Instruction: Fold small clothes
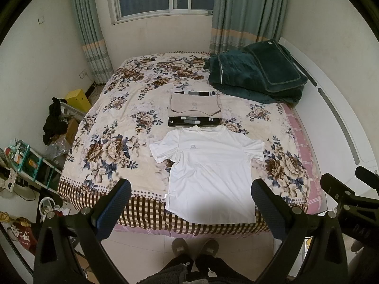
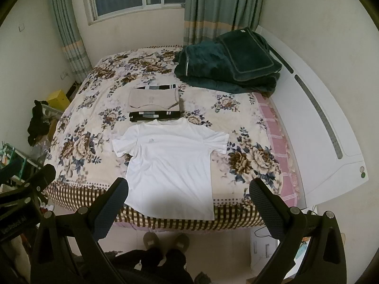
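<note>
Two tools are held above the foot of a bed (image 1: 99,108), and nothing is gripped by either. At nine o'clock in the left wrist view, a teal shelf rack (image 1: 30,163) is seen on the floor with small bottles and packets in its compartments; what they are cannot be told. Just beyond it, at ten o'clock, a cardboard box (image 1: 71,130) is draped with a dark garment (image 1: 53,123), and a yellow box (image 1: 78,99) stands behind.

The left tool (image 1: 190,196) is seen with its fingers spread wide, clear of the cloth. Between them, at the centre of the view, a white T-shirt (image 1: 208,165) is laid flat and face up on the floral bedspread, sleeves out, its hem reaching the checked border at six o'clock. At twelve o'clock from its collar, and just touching it, a stack of folded clothes (image 1: 195,108) is set: a beige piece on top, black printed pieces beneath.

The right tool (image 2: 189,194) is likewise spread, with the T-shirt's hem between its fingers in view but untouched. At one o'clock, folded dark green blankets (image 1: 255,75) are piled by the white headboard (image 1: 341,127). At six o'clock, a person's slippered feet (image 1: 194,246) are seen on the tiled floor.
</note>
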